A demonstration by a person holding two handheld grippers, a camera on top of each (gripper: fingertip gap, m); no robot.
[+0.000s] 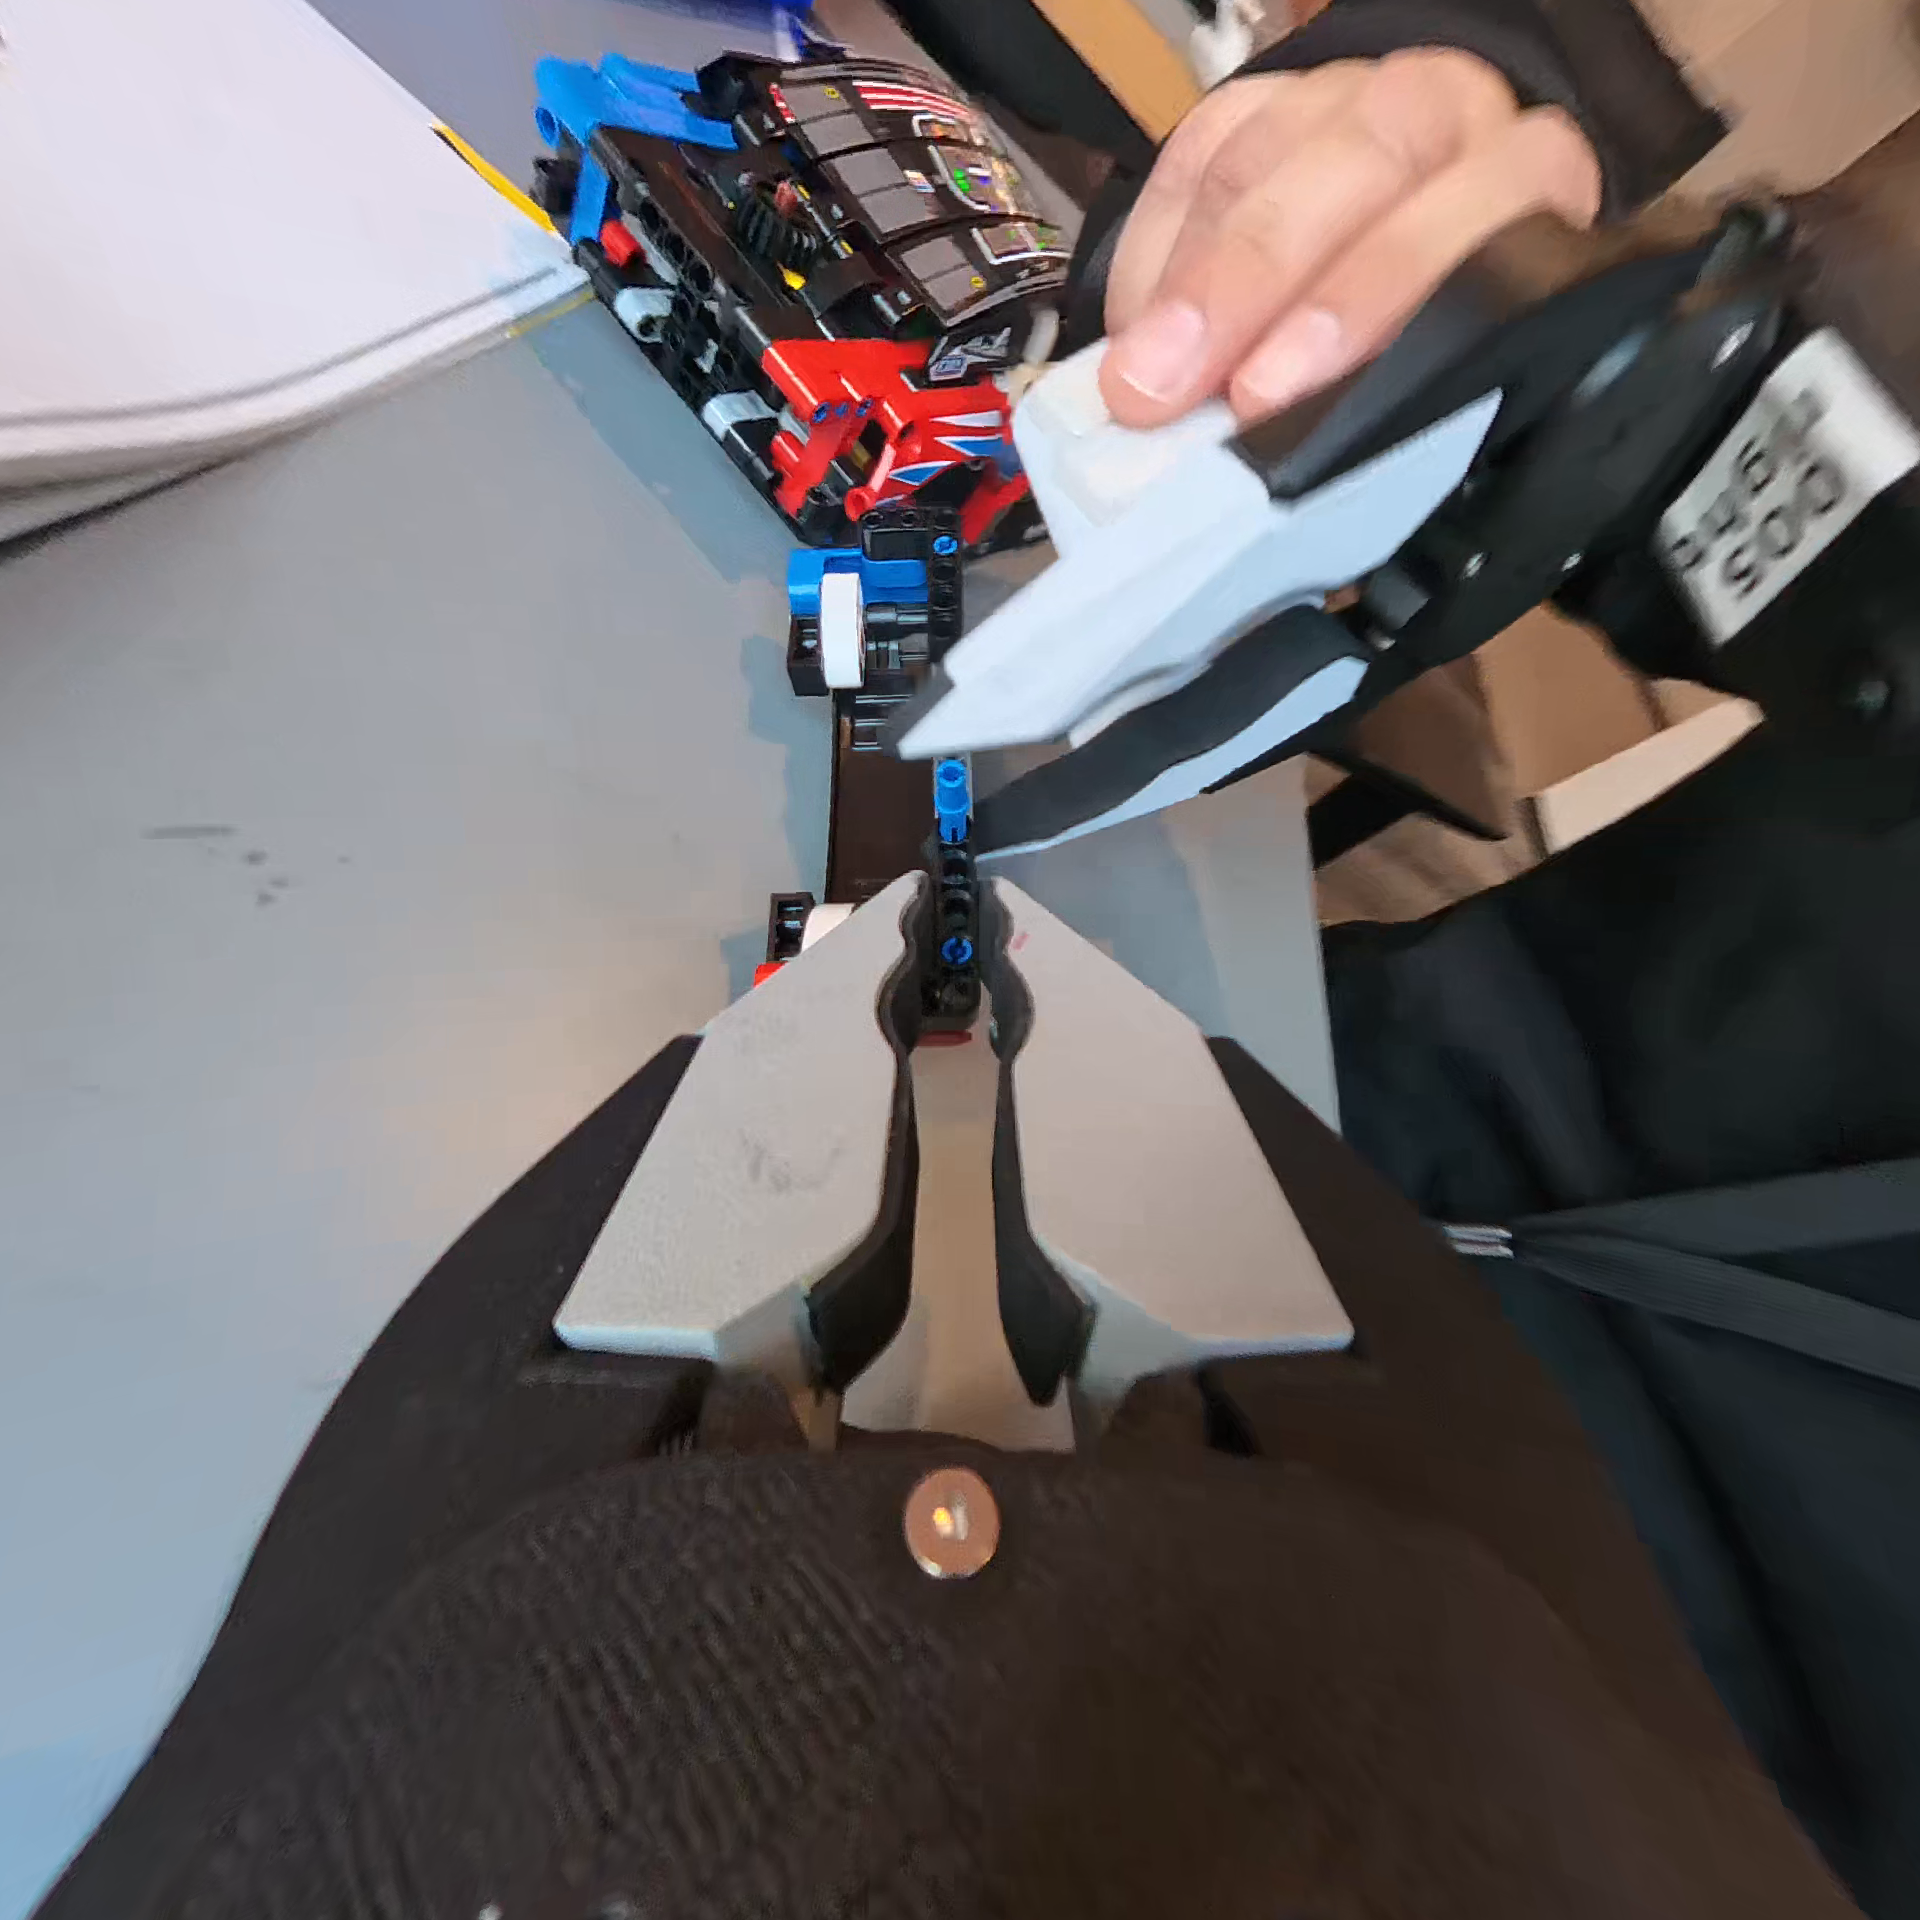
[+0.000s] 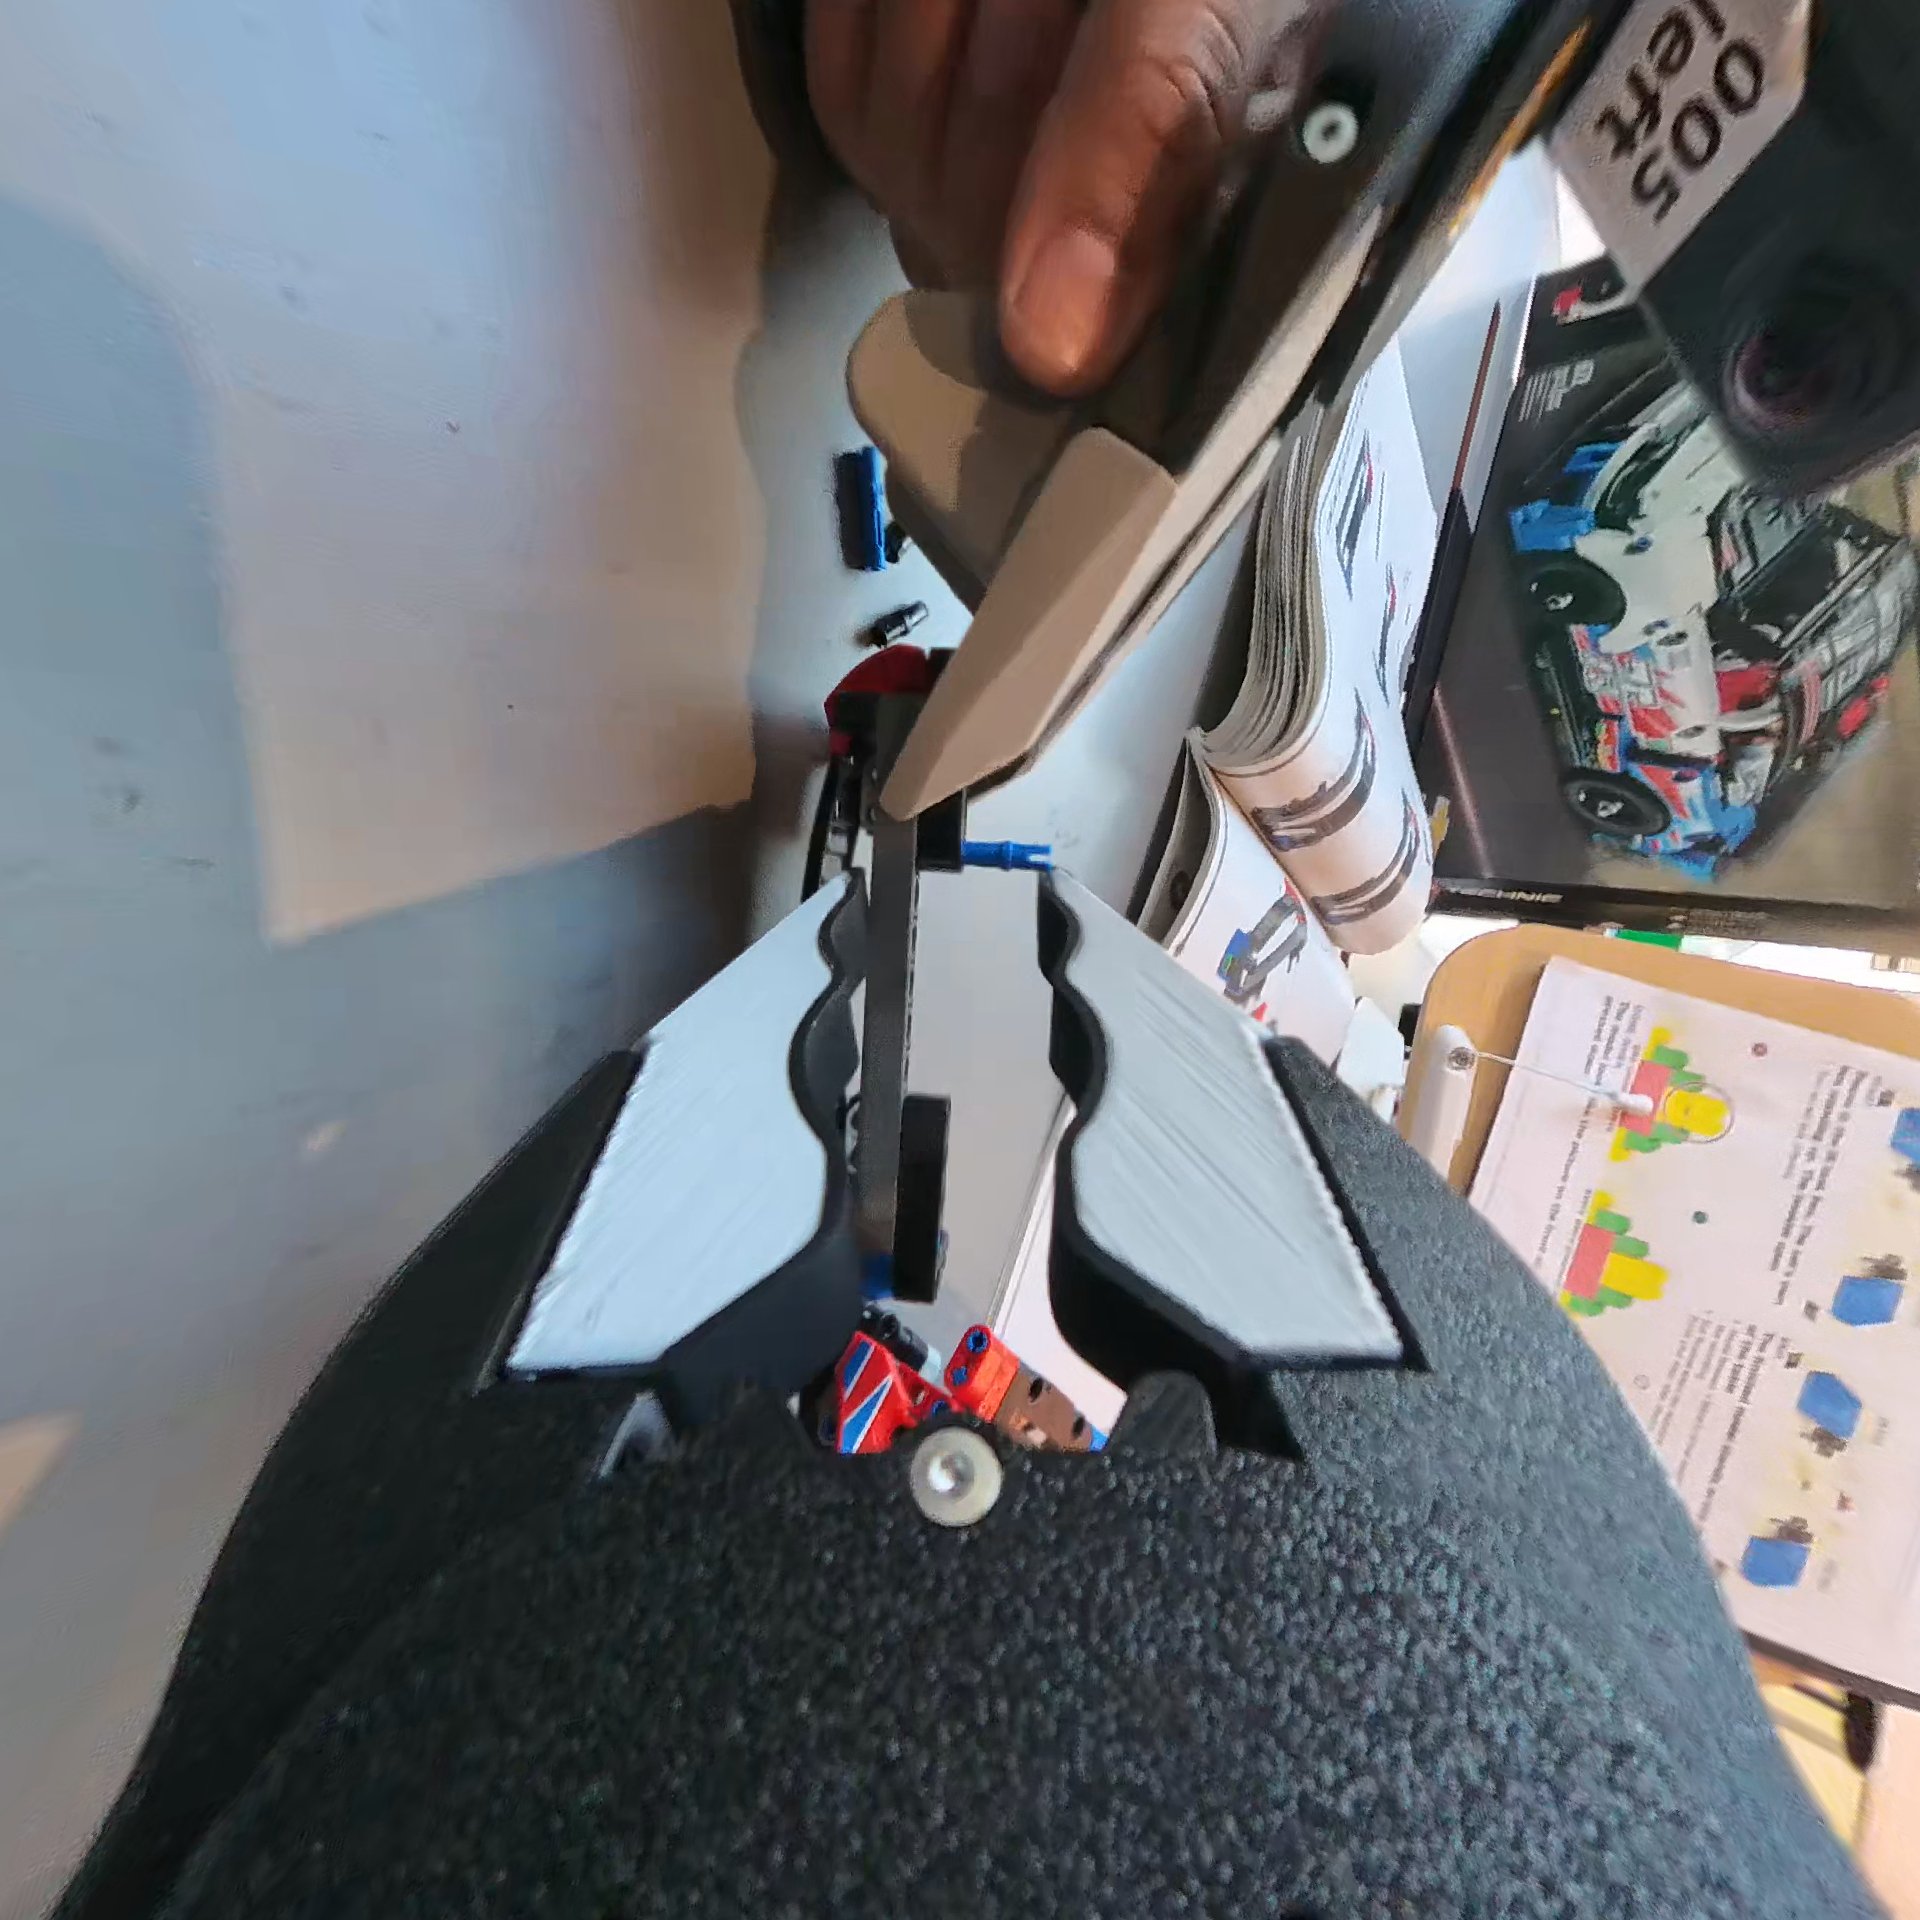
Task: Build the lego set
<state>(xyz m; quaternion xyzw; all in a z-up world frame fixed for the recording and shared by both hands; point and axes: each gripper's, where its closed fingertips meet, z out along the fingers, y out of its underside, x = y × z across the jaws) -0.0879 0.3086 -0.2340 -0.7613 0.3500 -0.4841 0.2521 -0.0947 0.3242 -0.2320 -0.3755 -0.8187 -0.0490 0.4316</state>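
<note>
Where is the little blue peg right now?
In the left wrist view, the blue peg sticks out of the black beam pinched by the left gripper, under the right gripper.

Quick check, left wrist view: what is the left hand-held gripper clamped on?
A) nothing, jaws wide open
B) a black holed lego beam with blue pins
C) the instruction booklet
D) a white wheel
B: the left hand-held gripper has its jaws closed against a black holed lego beam, with a blue pin sticking out of the beam's far end, beside the right hand-held gripper.
</note>
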